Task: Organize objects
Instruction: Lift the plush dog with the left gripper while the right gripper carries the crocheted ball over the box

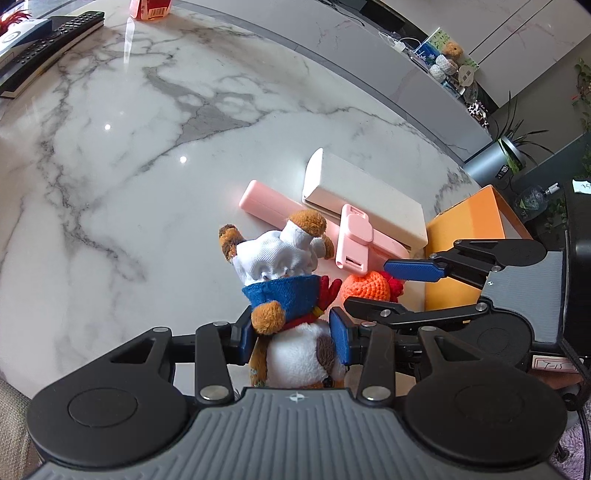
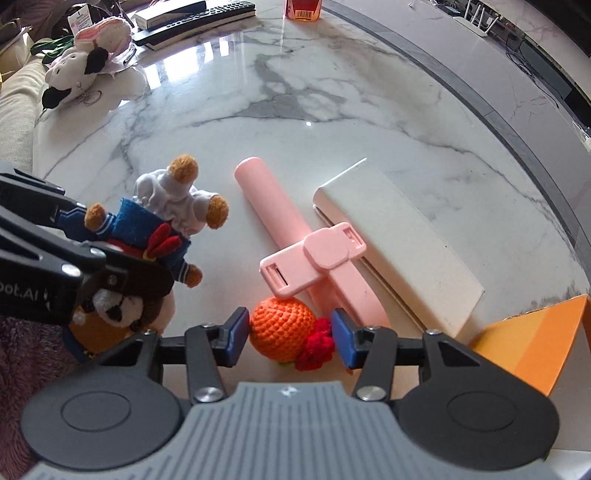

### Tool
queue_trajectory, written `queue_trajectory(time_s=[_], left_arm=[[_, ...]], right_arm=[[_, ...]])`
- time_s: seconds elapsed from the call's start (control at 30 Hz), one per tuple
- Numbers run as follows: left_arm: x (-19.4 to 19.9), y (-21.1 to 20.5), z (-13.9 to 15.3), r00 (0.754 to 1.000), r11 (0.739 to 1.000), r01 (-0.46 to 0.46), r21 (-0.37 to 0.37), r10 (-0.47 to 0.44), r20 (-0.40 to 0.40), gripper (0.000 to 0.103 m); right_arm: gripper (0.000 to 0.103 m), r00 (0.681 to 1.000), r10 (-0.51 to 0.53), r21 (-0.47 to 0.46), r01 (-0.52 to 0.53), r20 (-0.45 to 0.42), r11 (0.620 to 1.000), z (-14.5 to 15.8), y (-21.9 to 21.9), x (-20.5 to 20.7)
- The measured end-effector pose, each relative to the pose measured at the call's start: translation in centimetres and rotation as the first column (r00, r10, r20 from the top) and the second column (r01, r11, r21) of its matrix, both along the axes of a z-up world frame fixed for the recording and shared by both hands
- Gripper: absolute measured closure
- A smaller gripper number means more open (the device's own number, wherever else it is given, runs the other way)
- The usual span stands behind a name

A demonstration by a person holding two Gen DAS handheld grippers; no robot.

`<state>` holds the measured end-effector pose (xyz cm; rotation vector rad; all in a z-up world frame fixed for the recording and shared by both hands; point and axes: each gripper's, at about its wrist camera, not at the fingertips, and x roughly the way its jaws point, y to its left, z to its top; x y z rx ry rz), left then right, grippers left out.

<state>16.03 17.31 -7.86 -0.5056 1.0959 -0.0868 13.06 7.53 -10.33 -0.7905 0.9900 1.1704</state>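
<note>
Two grippers up | left gripper clamped on plush dog, held above desk | right gripper apart, straddling crochet orange on desk; we judge right nearer | orange box just right.

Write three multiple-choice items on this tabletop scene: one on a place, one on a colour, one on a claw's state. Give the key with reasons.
1. Where does the orange crochet ball lie?
A. between the right claw fingers
B. on the white box
C. beside the remote

2. What colour is the selfie stick?
A. green
B. pink
C. black

3. What is the left claw doing?
A. open over bare marble
B. closing around the plush dog
C. holding the orange box

Key: 1 A, blue pads flank the ball; 2 B, its handle and clamp are pink; 3 B, pads sit at the toy's sides.
</note>
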Motion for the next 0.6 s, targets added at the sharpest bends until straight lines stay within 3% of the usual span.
queue_trajectory(time_s=[0.2,0.3,0.47,0.6], left_arm=[[-0.3,-0.5,0.3,1.0,1.0,0.007,0.009,-0.007,0.004,0.055],[-0.7,-0.7,0.8,1.0,1.0,0.007,0.024,-0.007,0.012,0.055],[-1.4,-1.8,2.9,0.996,0.997,0.059,0.048,-0.062,0.064,0.055],[-1.7,-4.2,5.4,0.978,0.981,0.165,0.105,-0.177,0.111,0.055]], right_arm=[[0.051,0.999,-0.017,-0.019,0.018,0.047,1.0,-1.0,0.2,-1.0],[0.052,0.998,-0.055,0.005,0.054,0.027,0.999,-0.5,-0.3,-1.1],[0.053,0.992,-0.123,0.112,0.12,0.021,0.986,3.1,-3.5,-2.4],[0.053,0.979,-0.204,0.212,0.203,-0.015,0.956,6.6,-7.7,-3.2]])
